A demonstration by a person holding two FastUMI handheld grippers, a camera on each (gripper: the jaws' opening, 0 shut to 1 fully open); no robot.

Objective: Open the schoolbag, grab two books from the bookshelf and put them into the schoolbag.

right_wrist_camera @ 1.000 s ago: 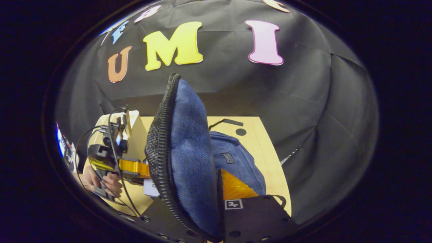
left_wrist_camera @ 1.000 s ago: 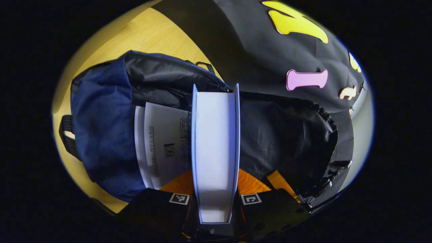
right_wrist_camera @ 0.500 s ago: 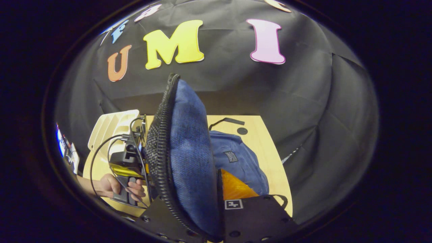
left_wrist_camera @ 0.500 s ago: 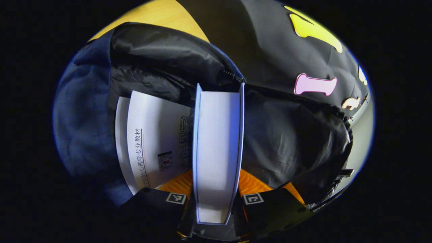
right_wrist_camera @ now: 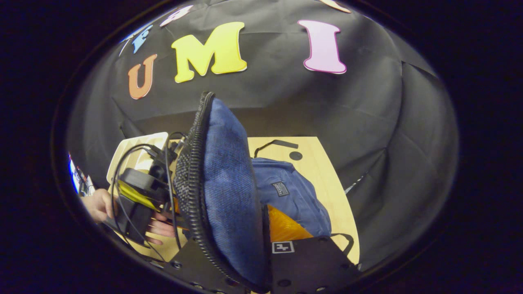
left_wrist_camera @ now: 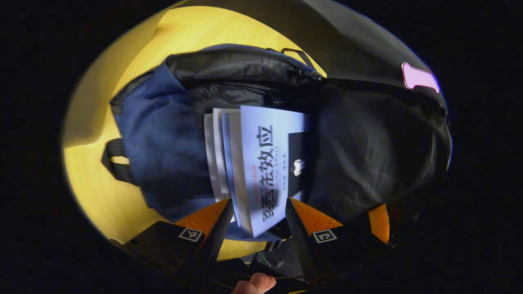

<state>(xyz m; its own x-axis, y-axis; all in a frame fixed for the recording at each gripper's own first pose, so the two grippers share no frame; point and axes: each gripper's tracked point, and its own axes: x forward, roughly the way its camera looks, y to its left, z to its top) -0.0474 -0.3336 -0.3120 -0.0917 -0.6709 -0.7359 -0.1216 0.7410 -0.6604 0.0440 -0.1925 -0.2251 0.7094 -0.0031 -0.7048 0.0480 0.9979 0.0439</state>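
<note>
1. Wooden bench (left_wrist_camera: 94,179) is seen under a blue schoolbag (left_wrist_camera: 163,143), which lies open with its dark lining exposed.
2. Two books (left_wrist_camera: 265,163) are lodged in the opening, toward 12 o'clock from the left gripper (left_wrist_camera: 255,214), whose fingers are spread apart and grip nothing.
3. The schoolbag flap (right_wrist_camera: 229,192) is pinched upright between the closed fingers of the right gripper (right_wrist_camera: 263,245).
4. A pale bookshelf (right_wrist_camera: 139,143) is seen at 10 o'clock.

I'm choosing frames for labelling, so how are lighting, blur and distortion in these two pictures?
Left gripper view: fisheye curving, the table lit bright yellow, the schoolbag interior very dark, the book cover and its print slightly smeared by motion. Right gripper view: sharper and evenly dim, edges bowed, the bag flap looming large close to the lens.
</note>
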